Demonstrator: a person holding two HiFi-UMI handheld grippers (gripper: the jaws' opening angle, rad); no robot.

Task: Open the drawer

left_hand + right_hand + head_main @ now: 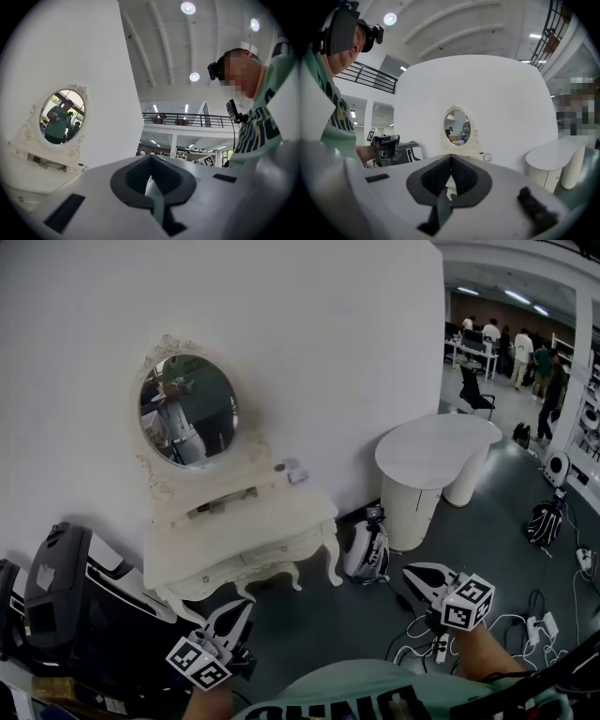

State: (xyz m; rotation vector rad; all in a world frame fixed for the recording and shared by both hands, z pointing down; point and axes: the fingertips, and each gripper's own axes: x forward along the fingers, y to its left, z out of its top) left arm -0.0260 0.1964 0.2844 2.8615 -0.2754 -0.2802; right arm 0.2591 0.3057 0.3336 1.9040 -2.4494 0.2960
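A cream dressing table [239,531] with an oval mirror [187,411] stands against the white wall. Its drawer front [267,561] with small knobs is closed. My left gripper [239,607] is shut with nothing in it, low in the head view, a short way in front of the table's left leg. My right gripper [410,573] is also shut and holds nothing, off to the right of the table over the dark floor. The left gripper view shows its shut jaws [151,159] and the mirror [62,117] to the left. In the right gripper view the mirror [458,126] lies straight beyond the shut jaws [451,158].
A black case [56,587] sits left of the dressing table. A round white table [436,451] stands to the right, with a bag [367,554] between the two. Cables [544,624] and another bag [544,521] lie on the floor at right. People stand far back.
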